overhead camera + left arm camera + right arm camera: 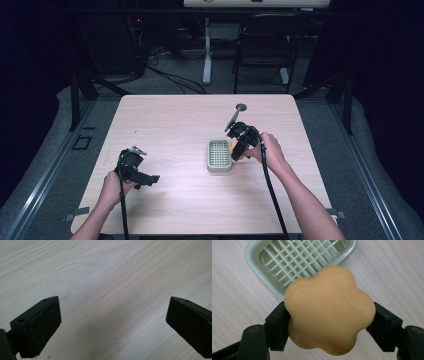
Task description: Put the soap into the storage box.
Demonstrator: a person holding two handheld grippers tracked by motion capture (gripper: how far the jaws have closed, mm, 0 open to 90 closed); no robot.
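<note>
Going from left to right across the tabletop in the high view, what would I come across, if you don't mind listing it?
Left gripper → green soap dish → right gripper, its jaws shut on the orange flower-shaped soap.

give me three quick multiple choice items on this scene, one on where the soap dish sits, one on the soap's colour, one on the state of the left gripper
1. Where is the soap dish?
A. on the table, just left of the right gripper
B. on the chair behind the table
C. beside the left gripper

2. What colour is the flower-shaped soap?
A. white
B. blue
C. pale orange

3. How is the left gripper?
A. shut on the soap
B. open over bare table
C. shut on the dish

Key: 1 A, the high view shows the green dish next to the right gripper. 2 C, the right gripper view shows an orange soap between the jaws. 3 B, the left gripper view shows the jaws wide apart with only wood between them.
</note>
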